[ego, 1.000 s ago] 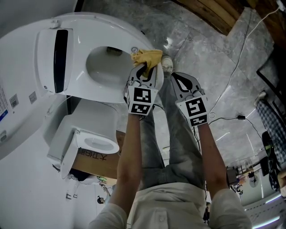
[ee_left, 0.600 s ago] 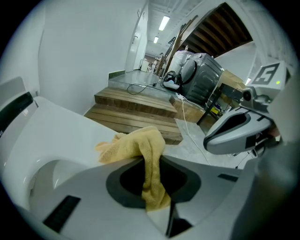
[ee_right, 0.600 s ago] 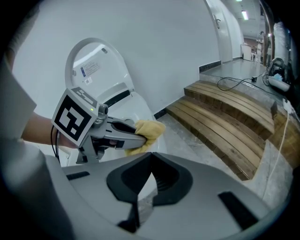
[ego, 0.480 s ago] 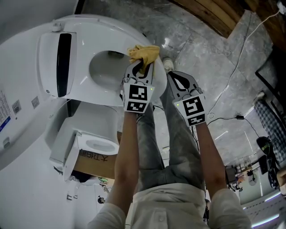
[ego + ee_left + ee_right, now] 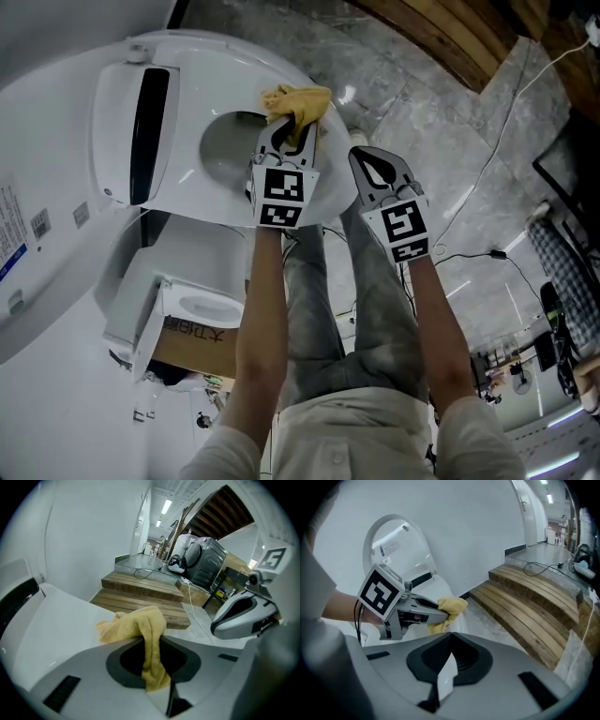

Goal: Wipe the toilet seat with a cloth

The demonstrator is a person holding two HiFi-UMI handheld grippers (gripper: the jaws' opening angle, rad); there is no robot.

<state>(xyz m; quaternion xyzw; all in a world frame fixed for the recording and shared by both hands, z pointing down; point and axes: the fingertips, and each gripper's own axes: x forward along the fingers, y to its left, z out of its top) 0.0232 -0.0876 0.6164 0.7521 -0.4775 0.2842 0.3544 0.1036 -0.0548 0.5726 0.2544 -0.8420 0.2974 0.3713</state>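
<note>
Farther along the toilet seat (image 5: 217, 190) than a second ago: left gripper (image 5: 292, 131), jaws clamped on crumpled yellow cloth (image 5: 296, 100); right gripper (image 5: 366, 161) alongside, jaws closed, empty.

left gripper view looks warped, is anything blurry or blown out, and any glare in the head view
Left gripper view: fisheye, dark corners, bowed wall lines; the yellow terry cloth is sharp, the far ceiling strip lights are blown out. Head view: one glare spot on the grey marble floor beside the white toilet seat.
</note>
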